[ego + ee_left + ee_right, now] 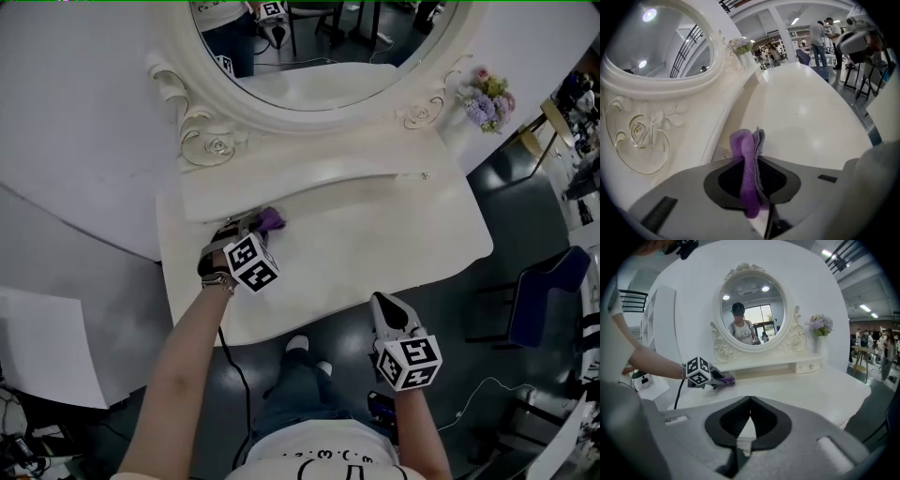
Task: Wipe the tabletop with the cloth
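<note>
Cloth, purple, sits pinched in the jaws of our left tool, low at the back left of the white worktop, just beside the shelf under the mirror. We hold our right tool off the front edge, jaws together on nothing.

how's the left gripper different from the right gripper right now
The left gripper is shut on the purple cloth; the right gripper is shut on nothing. The left gripper sits over the back left of the tabletop; the right gripper is held off its front edge, above the floor. Both are shut.
</note>
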### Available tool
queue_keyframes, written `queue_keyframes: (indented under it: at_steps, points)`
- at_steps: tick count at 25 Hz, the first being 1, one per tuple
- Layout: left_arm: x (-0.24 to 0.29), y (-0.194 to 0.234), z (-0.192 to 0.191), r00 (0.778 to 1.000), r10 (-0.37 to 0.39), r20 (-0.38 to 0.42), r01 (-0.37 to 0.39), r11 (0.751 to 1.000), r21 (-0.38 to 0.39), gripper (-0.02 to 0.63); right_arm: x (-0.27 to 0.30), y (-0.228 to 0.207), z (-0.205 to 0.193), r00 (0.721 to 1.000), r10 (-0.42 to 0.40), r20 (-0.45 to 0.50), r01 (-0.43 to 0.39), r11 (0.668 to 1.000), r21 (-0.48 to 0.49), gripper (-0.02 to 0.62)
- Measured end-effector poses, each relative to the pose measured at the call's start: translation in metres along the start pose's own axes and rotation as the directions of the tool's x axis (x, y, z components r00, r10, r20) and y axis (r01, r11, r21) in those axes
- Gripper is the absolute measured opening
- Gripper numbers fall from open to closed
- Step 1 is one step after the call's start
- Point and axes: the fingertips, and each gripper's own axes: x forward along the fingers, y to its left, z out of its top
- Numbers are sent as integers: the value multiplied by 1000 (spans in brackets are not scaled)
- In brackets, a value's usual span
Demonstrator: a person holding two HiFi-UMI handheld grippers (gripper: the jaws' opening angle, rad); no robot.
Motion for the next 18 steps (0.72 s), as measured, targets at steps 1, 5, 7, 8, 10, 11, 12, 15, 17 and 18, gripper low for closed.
queue_keyframes:
  at_steps: [1,5,7,8,10,11,12,15,17,18]
  points:
    - [5,3,-3,1000,18,-11,-18,1000,10,74,2,-1,0,1000,-6,-2,6,1000,2,0]
    - [19,8,-11,998,66,-25,-65,997,39,74,8,-3,0,1000,-30,-4,30,999,12,0]
    - [21,7,-11,998,52,-21,-52,998,29,74,10,-3,0,999,-38,-2,38,999,18,0]
    - [21,6,-10,999,39,-18,-39,999,17,74,12,-3,0,999,-41,0,41,999,21,0]
    - [20,3,-9,1000,3,-17,-3,1000,-8,74,13,0,0,999,-39,4,39,999,24,0]
    - [19,0,-10,1000,-17,-18,16,1000,-15,74,14,4,0,999,-34,5,34,999,23,0]
    - [17,-3,-11,999,-34,-18,33,999,-21,74,13,7,-1,1000,-28,6,28,999,22,0]
    - [8,-16,-11,998,-63,-3,63,998,-30,74,9,16,-2,1000,-16,12,16,1000,19,0]
    - [1,-28,-8,997,-77,11,77,997,-32,74,4,18,-3,1000,-16,20,16,1000,20,0]
    - [-3,-34,-7,996,-82,18,83,996,-34,74,1,19,-3,1000,-17,24,17,1000,20,0]
